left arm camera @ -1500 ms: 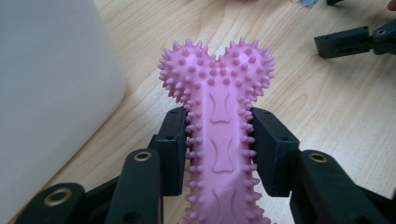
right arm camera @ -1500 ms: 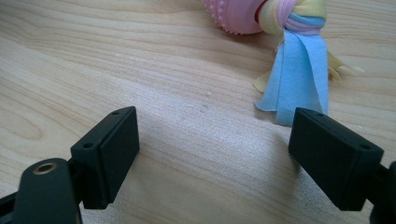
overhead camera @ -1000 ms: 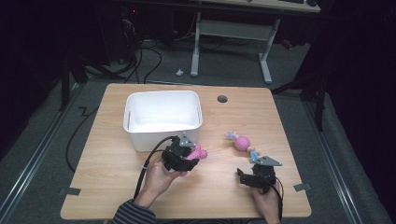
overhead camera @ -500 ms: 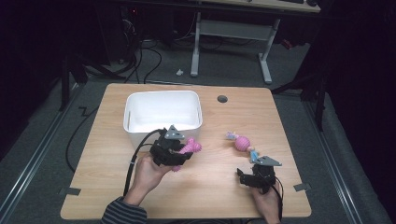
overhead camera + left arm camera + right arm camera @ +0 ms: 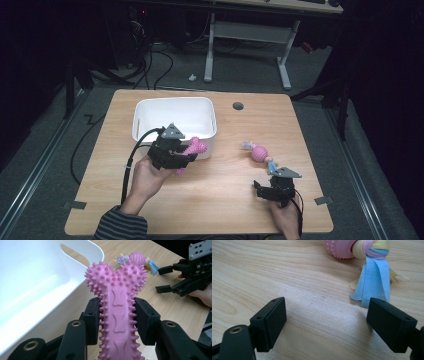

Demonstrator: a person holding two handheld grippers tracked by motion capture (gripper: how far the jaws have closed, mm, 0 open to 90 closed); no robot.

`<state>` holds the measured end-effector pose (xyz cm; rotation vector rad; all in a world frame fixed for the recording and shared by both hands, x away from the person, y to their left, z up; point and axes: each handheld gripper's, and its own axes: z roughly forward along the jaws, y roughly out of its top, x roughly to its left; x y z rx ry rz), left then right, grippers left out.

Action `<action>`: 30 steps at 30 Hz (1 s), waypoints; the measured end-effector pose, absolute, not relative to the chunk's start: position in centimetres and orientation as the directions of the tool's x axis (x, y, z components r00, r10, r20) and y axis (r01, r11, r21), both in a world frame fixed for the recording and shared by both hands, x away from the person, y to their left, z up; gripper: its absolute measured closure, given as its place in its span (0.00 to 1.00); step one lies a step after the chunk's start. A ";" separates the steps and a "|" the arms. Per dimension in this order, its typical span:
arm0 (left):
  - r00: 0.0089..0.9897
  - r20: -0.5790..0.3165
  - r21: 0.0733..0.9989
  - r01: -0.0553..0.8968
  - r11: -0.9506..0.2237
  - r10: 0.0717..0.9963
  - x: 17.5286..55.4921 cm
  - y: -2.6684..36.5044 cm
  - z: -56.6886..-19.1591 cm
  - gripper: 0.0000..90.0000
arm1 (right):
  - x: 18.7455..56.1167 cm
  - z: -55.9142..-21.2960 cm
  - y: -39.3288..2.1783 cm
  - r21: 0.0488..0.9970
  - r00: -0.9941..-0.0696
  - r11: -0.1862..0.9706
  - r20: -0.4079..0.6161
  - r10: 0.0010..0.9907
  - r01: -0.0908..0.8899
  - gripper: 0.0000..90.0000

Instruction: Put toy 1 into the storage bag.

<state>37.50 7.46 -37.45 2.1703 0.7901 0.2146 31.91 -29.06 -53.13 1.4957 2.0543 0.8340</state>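
Jaws of the left gripper (image 5: 117, 317) clamp a pink spiky bone toy (image 5: 117, 302) at the white bin's (image 5: 150, 112) near wall, left of the table's (image 5: 210, 200) middle. Right gripper (image 5: 327, 322) stands wide apart, holding nothing, near the front right corner. A pink ball rope toy (image 5: 259, 152) lies just beyond it on open wood.

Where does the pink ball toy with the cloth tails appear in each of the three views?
High view: the ball toy lies on the table, right of centre, just beyond the right gripper.
Left gripper view: the ball toy is at the top, behind the pink spiked bone.
Right gripper view: the ball toy is at the top edge, its blue tail hanging toward the right jaw.
Shared landmark: the wooden table.
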 end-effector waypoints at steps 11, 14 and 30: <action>0.766 -0.113 0.753 0.482 -0.448 0.633 39.0 8.8 -35.6 0.65 | 31.9 -53.1 -29.1 0.705 -0.302 0.224 -0.015 0.953 0.673 0.18; 0.756 -0.106 0.754 0.485 -0.443 0.646 39.6 9.2 -35.3 0.65 | 31.9 -53.1 -29.1 0.705 -0.302 0.225 -0.016 0.953 0.672 0.18; 0.692 -0.036 0.743 0.501 -0.444 0.721 42.1 10.3 -34.6 0.65 | 31.9 -53.1 -29.0 0.705 -0.303 0.225 -0.014 0.953 0.672 0.18</action>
